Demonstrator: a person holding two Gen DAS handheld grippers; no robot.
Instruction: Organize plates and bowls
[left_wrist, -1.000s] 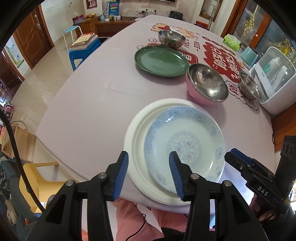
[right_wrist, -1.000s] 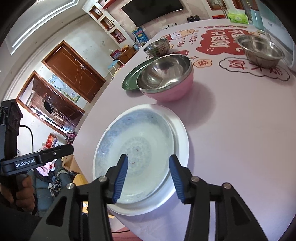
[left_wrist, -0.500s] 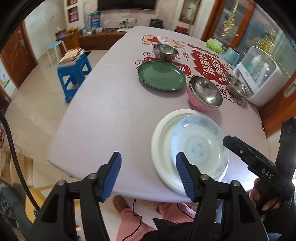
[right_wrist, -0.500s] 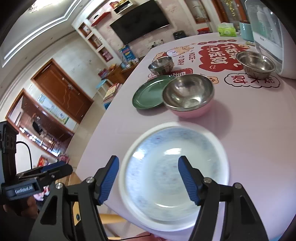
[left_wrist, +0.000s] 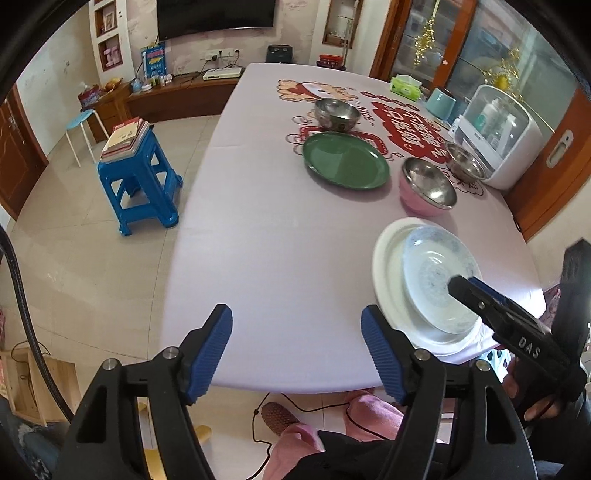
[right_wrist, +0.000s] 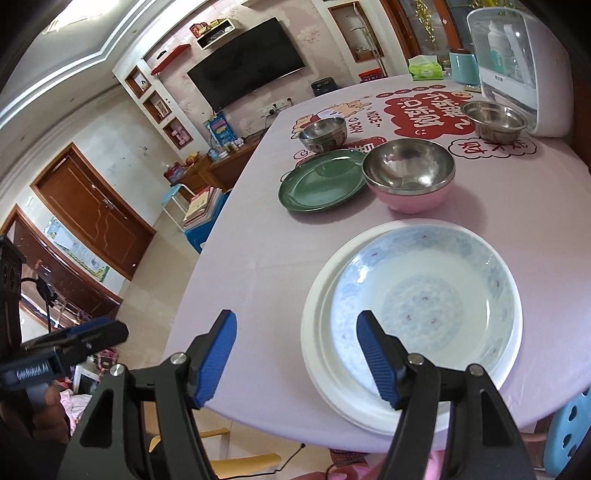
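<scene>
Both grippers drawn back from the plates since a second ago, jaws spread wider. Left gripper (left_wrist: 296, 352): released, holding nothing, over bare table (left_wrist: 266, 236). Right gripper (right_wrist: 295, 356): released, empty, one finger above the near rim of the blue-patterned plate (right_wrist: 424, 310), contact unclear. That plate sits nested on white plate (right_wrist: 314, 354). Green plate (right_wrist: 321, 181) lies apart; probable next pickup, calling for a rim grip. Pink bowl (right_wrist: 410, 177) and two steel bowls unstacked.

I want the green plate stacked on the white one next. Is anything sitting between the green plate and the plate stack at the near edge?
Partly: the pink bowl sits right of the green plate, bordering the path to the white plate. The direct line over the tablecloth looks free, and both grippers are open.
</scene>
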